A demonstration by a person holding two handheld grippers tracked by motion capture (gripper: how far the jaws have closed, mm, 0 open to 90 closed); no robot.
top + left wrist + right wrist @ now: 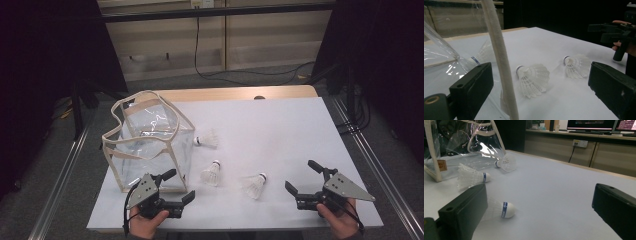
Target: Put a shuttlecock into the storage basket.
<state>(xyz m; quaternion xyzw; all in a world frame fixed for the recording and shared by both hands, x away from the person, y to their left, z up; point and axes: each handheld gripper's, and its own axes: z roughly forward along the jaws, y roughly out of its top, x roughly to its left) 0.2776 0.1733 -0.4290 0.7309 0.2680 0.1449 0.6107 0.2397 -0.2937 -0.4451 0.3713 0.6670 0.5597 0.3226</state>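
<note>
Both hand-held grippers, left [176, 187] and right [300, 176], jaws apart, nothing held. Three shuttlecocks on surface [280, 130]: nearest shuttlecock [254, 185] at 10 o'clock from right. Clear bag [147, 140] at 12 o'clock from left. Step: pre-grasp. Next: close on cork, carry to bag.

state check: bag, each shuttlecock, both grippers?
clear bag: upright on the table, top open, nothing visible inside
far shuttlecock: on its side beside the bag
middle shuttlecock: on the table, cork pointing away
near shuttlecock: on its side, free
left gripper: open, holding nothing, by the bag's near corner
right gripper: open, holding nothing
</note>
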